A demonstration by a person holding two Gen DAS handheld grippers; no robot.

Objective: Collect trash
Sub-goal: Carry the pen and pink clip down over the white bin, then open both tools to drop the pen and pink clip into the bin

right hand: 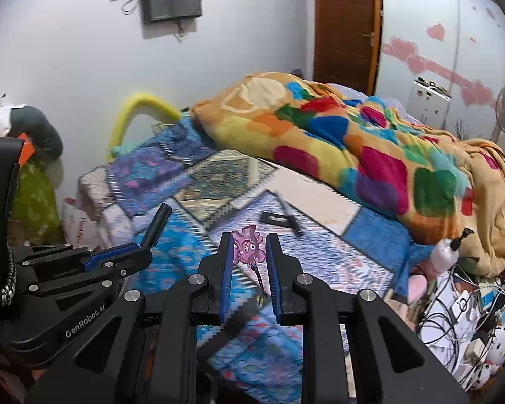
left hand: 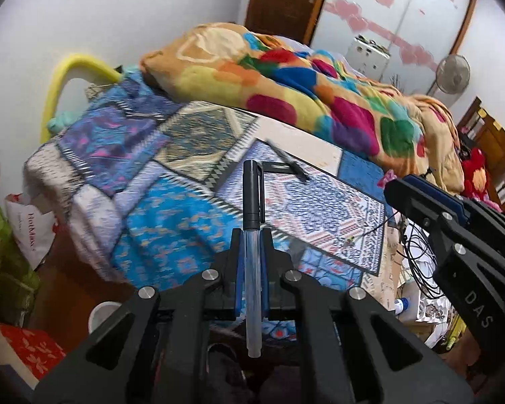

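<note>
The left gripper (left hand: 252,245) has its fingers (left hand: 239,269) closed on a pen (left hand: 252,222), black cap pointing forward over the bed (left hand: 171,235). The right gripper (right hand: 249,252) stands partly open around a pink octopus-shaped pen (right hand: 249,247); whether the fingers touch it I cannot tell. Two more dark items (right hand: 282,217) lie on the bedspread ahead, near the blanket (right hand: 370,155). This looks like mid-collection: next, carry the held pieces to a bin, none of which is visible.
</note>
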